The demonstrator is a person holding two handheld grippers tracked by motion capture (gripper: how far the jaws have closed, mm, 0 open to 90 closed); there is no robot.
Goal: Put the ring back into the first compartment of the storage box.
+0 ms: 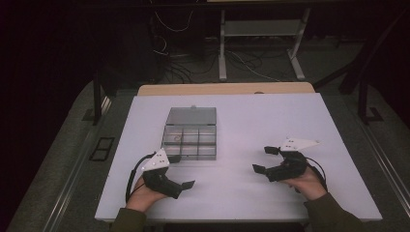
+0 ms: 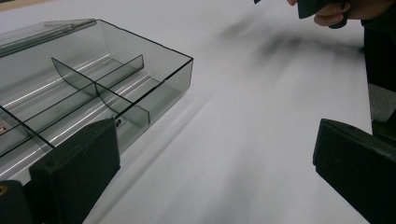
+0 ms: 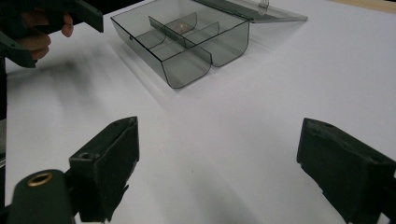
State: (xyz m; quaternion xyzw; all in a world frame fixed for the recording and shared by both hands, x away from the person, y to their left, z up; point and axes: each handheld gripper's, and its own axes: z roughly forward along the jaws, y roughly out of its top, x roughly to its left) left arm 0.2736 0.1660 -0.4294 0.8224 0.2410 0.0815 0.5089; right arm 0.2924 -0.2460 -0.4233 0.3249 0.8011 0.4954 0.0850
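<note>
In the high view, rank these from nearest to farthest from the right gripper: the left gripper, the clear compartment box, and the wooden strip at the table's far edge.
Measured from the right gripper, low on the right:
1. Clear compartment box, up and left, lid open.
2. Left gripper, across the table, low on the left; nearly level with the box, so this order is tentative.
3. Wooden strip, along the far edge, clearly farthest.

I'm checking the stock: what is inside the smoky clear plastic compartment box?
The smoky clear plastic compartment box holds one small coppery item in a far compartment; its nature is unclear. The other compartments look empty.
</note>
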